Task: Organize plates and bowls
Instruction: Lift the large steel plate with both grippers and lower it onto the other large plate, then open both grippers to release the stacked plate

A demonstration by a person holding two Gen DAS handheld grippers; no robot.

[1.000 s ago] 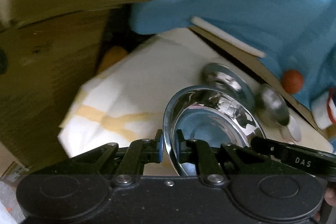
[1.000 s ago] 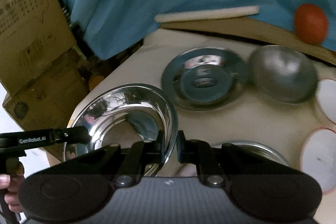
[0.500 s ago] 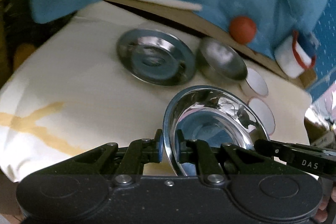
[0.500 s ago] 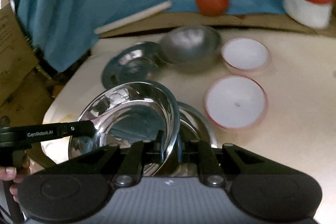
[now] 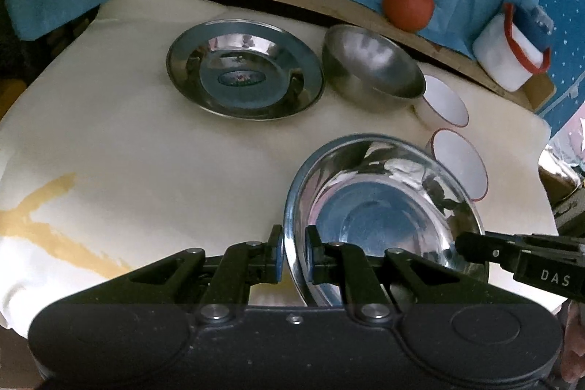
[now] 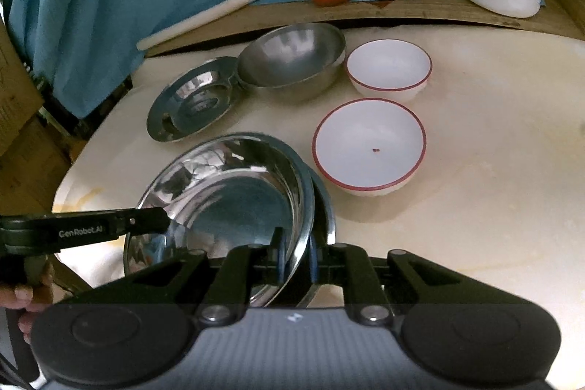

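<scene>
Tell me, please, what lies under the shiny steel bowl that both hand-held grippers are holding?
Under the shiny steel bowl the rim of another steel dish shows in the right wrist view. The bowl covers the rest, so its shape and contents cannot be seen.

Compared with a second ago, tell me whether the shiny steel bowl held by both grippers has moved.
Yes. The shiny steel bowl has travelled right, from beside the flat steel plate to beside the red-rimmed white bowl.

Two matte black claws, left [image 5: 294,256] and right [image 6: 294,256], each with angular linkage arms, silver screws and blue-lined pads. White lettering marks their fingers: "DAS" on one, "GenRobot.AI" on the other. The right housing is ribbed grey.
</scene>
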